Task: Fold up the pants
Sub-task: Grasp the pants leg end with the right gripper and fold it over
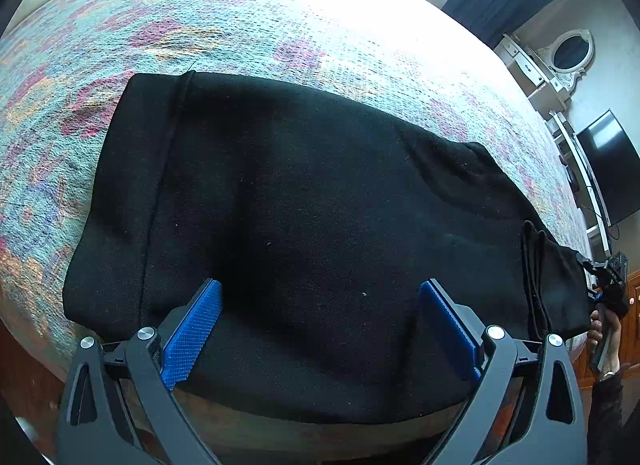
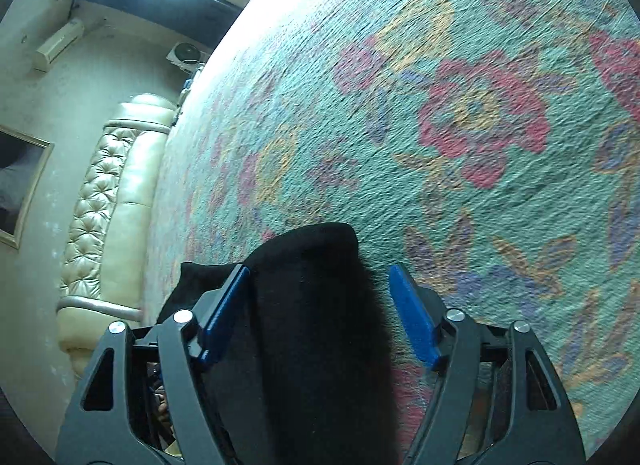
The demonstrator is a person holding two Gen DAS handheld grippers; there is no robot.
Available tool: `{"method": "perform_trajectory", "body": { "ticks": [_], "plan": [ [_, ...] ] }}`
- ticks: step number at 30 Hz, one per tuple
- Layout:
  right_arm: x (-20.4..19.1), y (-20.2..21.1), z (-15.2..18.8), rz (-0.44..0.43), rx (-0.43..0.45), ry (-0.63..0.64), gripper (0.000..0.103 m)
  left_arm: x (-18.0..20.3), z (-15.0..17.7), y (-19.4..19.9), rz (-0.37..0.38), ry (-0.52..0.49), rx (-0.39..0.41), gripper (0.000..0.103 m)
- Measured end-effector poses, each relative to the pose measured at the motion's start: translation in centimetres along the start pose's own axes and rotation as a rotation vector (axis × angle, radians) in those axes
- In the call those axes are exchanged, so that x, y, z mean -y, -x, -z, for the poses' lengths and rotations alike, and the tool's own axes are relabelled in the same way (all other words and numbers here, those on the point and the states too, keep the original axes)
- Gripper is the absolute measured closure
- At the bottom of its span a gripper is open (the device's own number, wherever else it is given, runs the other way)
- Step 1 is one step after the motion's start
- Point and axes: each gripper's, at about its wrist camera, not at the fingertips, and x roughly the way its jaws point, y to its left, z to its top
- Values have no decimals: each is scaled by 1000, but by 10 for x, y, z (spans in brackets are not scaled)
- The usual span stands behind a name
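The black pants (image 1: 320,225) lie flattened across a bed covered with a floral bedspread (image 1: 280,25), folded into a wide dark block near the bed's near edge — laid out flat, it seems, so the next fold can be taken cleanly. The left hand-held gripper (image 1: 320,325) hovers over the near edge of the fabric with its blue pads (image 1: 192,337) spread wide apart, gripping nothing. The right hand-held gripper (image 2: 320,313) is at the far right end of the pants; its fingers are also apart, and a raised hump of black cloth sits between them, against the left pad — whether it is pinched I judge not, since the gap to the right pad is plain.
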Motion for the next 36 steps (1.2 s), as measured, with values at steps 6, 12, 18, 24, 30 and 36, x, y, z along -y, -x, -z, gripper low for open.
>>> {"method": "perform_trajectory", "body": {
  "ticks": [6,12,18,24,30,36],
  "plan": [
    [11,-1,3,-29,6,-32,70,4,1,-1,-20,-20,-1,6],
    [26,19,39,-152,-60,-68,44,1,1,0,-5,-4,1,6],
    [38,37,73,-188,-101,-58,50,-2,1,1,-4,-1,1,6],
    [51,39,79,-121,-96,-61,77,-6,0,2,2,-1,0,6],
    [6,72,82,44,94,-13,45,-14,-2,4,42,36,0,6],
    [-90,64,110,296,204,201,32,-17,-3,7,60,53,2,6]
  ]
}}
